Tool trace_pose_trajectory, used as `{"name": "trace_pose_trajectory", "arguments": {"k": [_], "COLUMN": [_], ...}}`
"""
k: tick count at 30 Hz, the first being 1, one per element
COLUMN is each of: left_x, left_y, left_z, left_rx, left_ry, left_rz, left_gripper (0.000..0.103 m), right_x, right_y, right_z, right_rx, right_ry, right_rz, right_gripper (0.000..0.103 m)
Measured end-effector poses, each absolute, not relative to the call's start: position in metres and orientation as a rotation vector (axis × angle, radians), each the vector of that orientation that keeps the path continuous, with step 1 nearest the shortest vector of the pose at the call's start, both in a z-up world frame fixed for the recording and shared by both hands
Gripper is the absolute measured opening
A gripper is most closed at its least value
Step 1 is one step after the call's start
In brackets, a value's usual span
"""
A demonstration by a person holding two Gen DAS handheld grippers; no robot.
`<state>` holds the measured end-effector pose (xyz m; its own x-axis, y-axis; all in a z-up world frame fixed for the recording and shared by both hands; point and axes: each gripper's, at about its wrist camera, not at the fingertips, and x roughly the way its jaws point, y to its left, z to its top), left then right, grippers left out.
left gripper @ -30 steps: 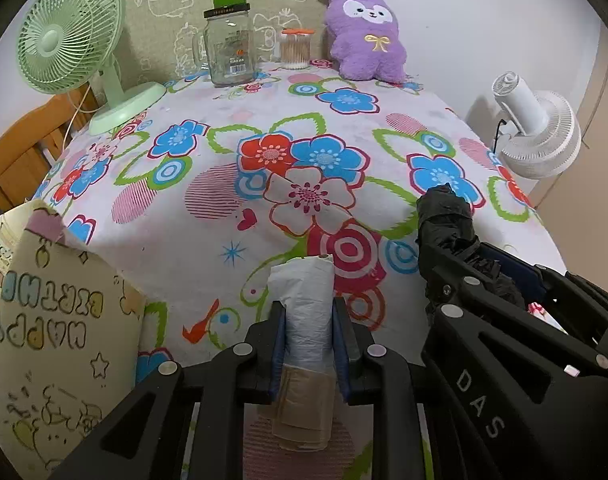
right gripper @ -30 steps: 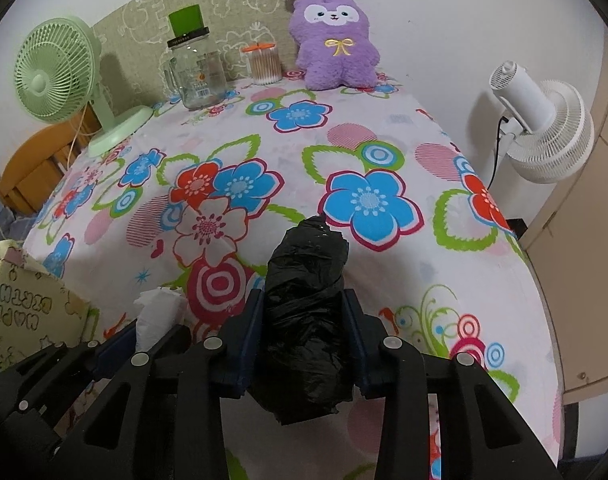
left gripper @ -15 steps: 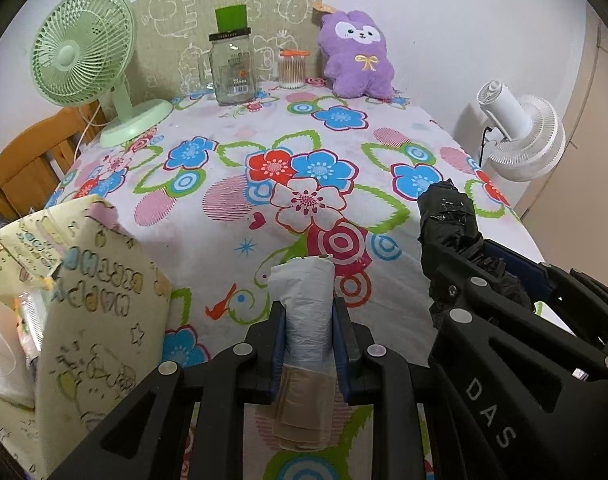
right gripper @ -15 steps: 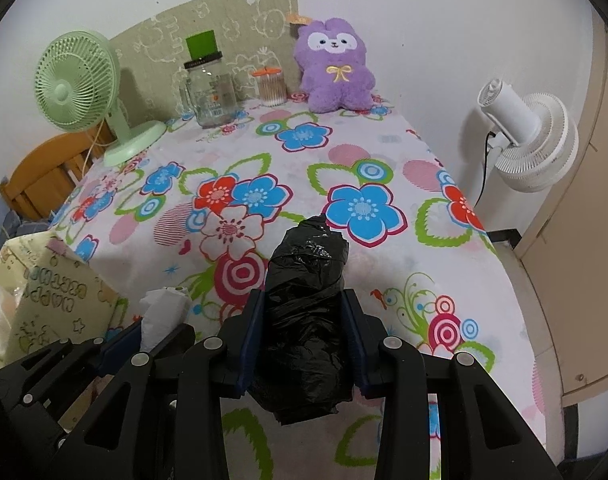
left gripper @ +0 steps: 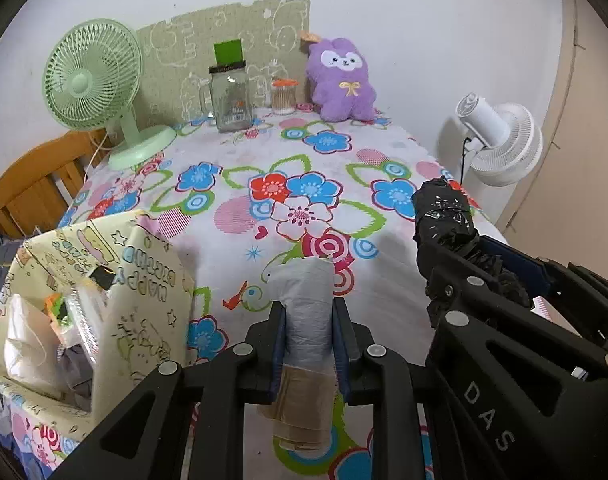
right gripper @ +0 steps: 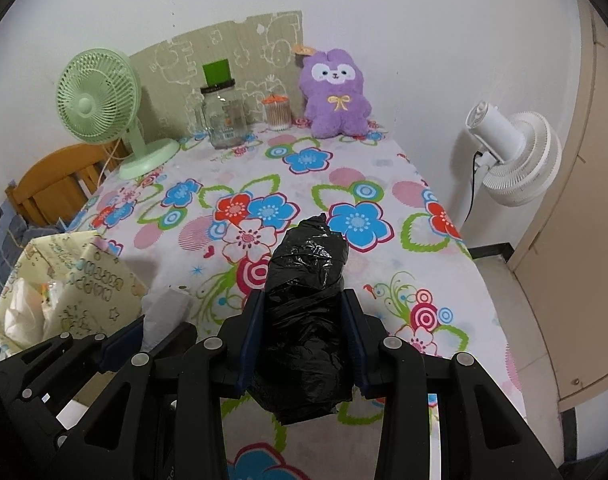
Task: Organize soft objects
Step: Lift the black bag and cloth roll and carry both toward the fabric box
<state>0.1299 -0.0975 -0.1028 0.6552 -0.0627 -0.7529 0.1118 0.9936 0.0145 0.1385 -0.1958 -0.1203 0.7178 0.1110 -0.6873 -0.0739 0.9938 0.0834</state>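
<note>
My left gripper (left gripper: 307, 312) is shut on a white roll of plastic bags (left gripper: 306, 312) with a tan paper band, held above the near end of the flowered table (left gripper: 287, 176). My right gripper (right gripper: 304, 308) is shut on a black roll of plastic bags (right gripper: 306, 280), held just right of the left one; the black roll also shows in the left wrist view (left gripper: 444, 216). A yellow patterned gift bag (left gripper: 103, 300) stands open at the near left and holds clear and white plastic items. The white roll shows in the right wrist view (right gripper: 165, 312).
At the far end stand a green desk fan (left gripper: 91, 80), a glass jar (left gripper: 228, 98), a cotton swab tub (left gripper: 283, 96) and a purple plush toy (left gripper: 342, 80). A white floor fan (left gripper: 500, 140) stands right of the table. A wooden chair (left gripper: 35, 184) is at left.
Both grippers have pulled back and risen with their rolls. The gift bag has come further into view at the left and its open top now shows.
</note>
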Motion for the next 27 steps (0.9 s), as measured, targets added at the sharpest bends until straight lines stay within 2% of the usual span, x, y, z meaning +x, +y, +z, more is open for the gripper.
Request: {"name": "trace_pose_trajectory", "arguments": {"k": [27], "left_x": [0.081], "left_y": [-0.075], "left_z": [-0.046], "left_rx": [0.100], "left_ry": [0.737], "left_rz": [-0.161], "left_gripper": [0.020], "right_x": [0.081], "right_y": [-0.170], "right_z": [-0.060], "right_rx": [0.044], "right_ry": [0.661], "right_rz": [0.111], "right_gripper": [0.041]}}
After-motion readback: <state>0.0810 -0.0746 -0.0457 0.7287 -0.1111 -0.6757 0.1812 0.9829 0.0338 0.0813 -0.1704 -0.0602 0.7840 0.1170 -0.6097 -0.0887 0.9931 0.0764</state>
